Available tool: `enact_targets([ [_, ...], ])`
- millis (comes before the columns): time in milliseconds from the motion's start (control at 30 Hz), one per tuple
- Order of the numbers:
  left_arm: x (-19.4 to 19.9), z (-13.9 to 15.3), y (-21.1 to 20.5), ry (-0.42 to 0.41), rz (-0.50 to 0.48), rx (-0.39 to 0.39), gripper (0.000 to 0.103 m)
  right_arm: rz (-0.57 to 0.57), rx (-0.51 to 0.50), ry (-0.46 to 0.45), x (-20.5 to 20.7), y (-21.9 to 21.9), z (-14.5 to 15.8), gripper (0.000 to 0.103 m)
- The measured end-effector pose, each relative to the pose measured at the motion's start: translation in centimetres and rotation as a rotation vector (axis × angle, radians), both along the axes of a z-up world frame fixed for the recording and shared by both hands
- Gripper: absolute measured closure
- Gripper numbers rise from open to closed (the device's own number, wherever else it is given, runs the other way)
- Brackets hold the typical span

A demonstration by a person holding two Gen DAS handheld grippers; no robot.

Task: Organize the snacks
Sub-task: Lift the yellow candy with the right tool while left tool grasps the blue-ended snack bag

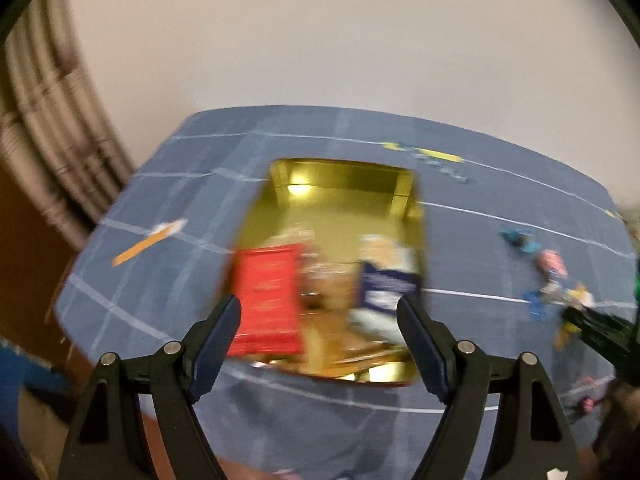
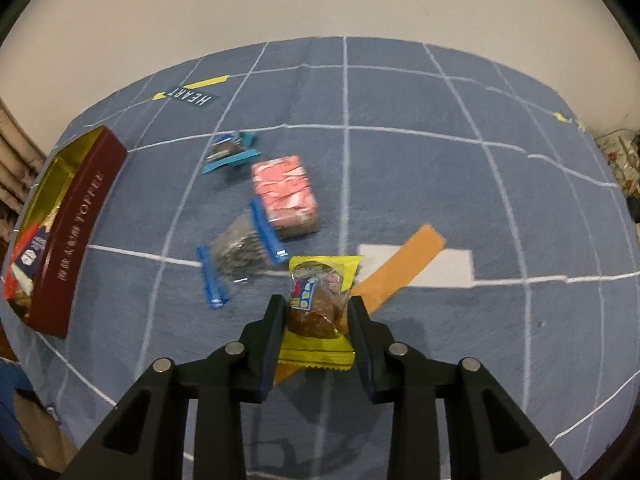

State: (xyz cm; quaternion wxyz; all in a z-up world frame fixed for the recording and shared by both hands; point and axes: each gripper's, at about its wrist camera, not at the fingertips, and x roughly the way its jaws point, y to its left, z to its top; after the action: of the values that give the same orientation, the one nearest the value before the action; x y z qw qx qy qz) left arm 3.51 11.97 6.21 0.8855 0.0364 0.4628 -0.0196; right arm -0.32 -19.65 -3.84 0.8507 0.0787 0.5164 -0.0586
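My left gripper [image 1: 320, 312] hangs open and empty over the gold-lined box [image 1: 340, 184], which holds a red packet [image 1: 268, 300], a dark blue packet [image 1: 384, 280] and other snacks, all blurred. My right gripper [image 2: 318, 312] is shut on a yellow-edged snack packet [image 2: 316, 304] with a brown cake inside, just above the blue cloth. Beyond it lie a clear packet with blue ends [image 2: 236, 256], a pink packet [image 2: 286, 194] and a small teal-ended packet [image 2: 230, 152]. The same box [image 2: 76, 232], dark red outside, stands at the left of the right wrist view.
A blue cloth with white grid lines [image 2: 420, 184] covers the table, with an orange strip [image 2: 404, 272] and a white patch on it. A plain wall rises behind. The right gripper's black body [image 1: 600, 332] and loose snacks [image 1: 552, 264] show at the right of the left wrist view.
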Motion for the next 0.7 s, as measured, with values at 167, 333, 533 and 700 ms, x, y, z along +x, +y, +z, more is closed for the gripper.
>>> enact_targets([
  [167,0.5,-1.0,-6.0,0.019,-0.168,-0.015,0.026,0.033,0.012,-0.072,0.2,-2.6,0.1,0.071],
  [333,1.3,-2.9,-11.4,0.041,-0.319,-0.003,0.026,0.039,-0.012,-0.117,0.4,-4.7,-0.1,0.071],
  [533,1.7,-5.1,-16.4,0.08,-0.461,-0.017,0.026,0.032,-0.053,-0.158,0.4,-6.6,-0.4,0.071],
  [700,2.1,-7.3,-18.8,0.149,-0.514,-0.051,0.026,-0.014,-0.034,-0.168,0.0,-8.1,-0.9,0.071],
])
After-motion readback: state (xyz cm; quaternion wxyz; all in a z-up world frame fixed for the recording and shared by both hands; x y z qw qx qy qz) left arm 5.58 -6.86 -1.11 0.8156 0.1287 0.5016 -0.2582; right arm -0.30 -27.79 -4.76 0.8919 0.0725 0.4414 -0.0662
